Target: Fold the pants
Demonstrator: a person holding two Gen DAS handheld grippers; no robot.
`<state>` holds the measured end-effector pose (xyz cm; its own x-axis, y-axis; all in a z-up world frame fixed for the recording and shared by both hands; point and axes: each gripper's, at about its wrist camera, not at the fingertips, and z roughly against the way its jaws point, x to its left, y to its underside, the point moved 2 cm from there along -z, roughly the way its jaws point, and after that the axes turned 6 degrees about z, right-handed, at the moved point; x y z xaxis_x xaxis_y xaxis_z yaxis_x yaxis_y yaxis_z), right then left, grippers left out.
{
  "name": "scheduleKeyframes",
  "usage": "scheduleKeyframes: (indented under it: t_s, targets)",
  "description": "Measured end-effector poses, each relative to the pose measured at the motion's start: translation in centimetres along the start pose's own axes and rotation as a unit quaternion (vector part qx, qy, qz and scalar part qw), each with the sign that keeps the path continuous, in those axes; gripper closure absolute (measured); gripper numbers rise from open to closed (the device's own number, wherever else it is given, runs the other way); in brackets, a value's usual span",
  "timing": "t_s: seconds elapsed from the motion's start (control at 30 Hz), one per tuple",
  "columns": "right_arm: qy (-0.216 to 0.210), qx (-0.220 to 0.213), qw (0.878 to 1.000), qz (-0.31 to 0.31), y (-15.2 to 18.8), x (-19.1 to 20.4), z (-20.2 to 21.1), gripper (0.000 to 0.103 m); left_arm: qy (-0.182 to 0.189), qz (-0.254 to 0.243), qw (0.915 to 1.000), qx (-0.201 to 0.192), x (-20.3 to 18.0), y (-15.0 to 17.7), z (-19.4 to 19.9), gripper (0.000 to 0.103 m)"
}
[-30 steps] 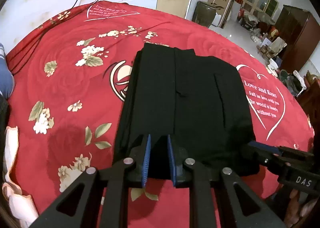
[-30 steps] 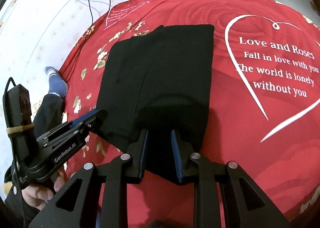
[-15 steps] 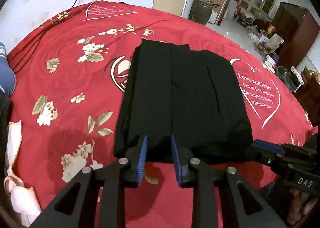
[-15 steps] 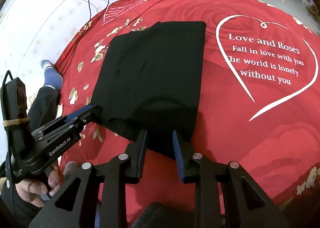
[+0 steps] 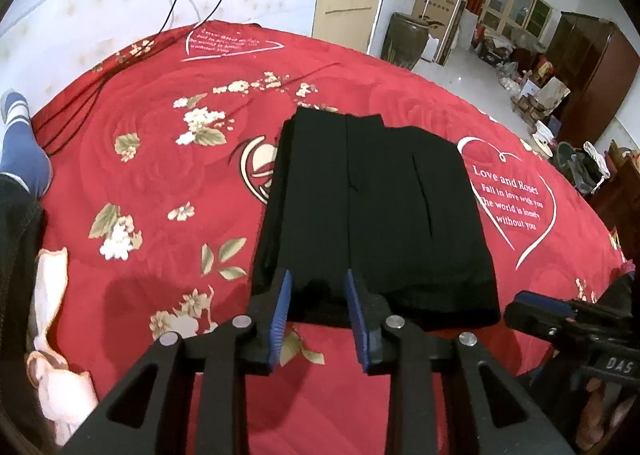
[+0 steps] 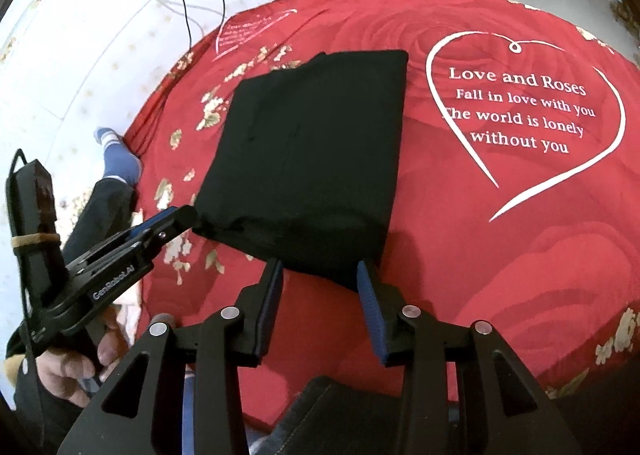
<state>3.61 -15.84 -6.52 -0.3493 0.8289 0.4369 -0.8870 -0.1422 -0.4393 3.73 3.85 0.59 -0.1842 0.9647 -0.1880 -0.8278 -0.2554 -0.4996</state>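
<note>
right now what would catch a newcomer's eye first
The red bedspread fills both views, with a white heart and "Love and Roses" lettering on its right. Folded black pants lie in the middle, and both grippers' jaws stand open just short of the near edge.

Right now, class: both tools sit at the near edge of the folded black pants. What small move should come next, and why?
Probably draw both tools back. The pants lie folded on the red blanket, and the left tool and right tool, just opened, grip nothing.
</note>
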Motion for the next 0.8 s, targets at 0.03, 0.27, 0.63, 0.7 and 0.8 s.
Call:
scheduleKeyframes:
  t_s: [0.03, 0.27, 0.63, 0.7, 0.8]
  targets:
    - [-0.003, -0.004, 1.0, 0.0, -0.1, 0.0, 0.2, 0.062, -0.001, -0.002, 1.0, -0.002, 0.0, -0.2, 0.0, 0.07]
    - [-0.016, -0.018, 1.0, -0.007, -1.7, -0.6, 0.4, 0.062, 0.001, -0.016, 0.9999, -0.006, -0.1, -1.1, -0.8, 0.065]
    - [-0.032, -0.025, 0.999, -0.033, -5.1, -3.5, -1.7, 0.047, 0.042, 0.04, 0.9982, 0.014, 2.8, -3.4, -4.5, 0.054]
    - [-0.039, -0.022, 0.998, -0.04, -5.5, -4.0, -2.5, 0.047, 0.047, 0.049, 0.9976, 0.016, 3.3, -3.7, -5.1, 0.054]
    - [-0.045, -0.015, 0.997, -0.057, -5.8, -5.0, -3.9, 0.047, 0.056, 0.052, 0.9968, 0.022, 3.7, -4.0, -5.9, 0.049]
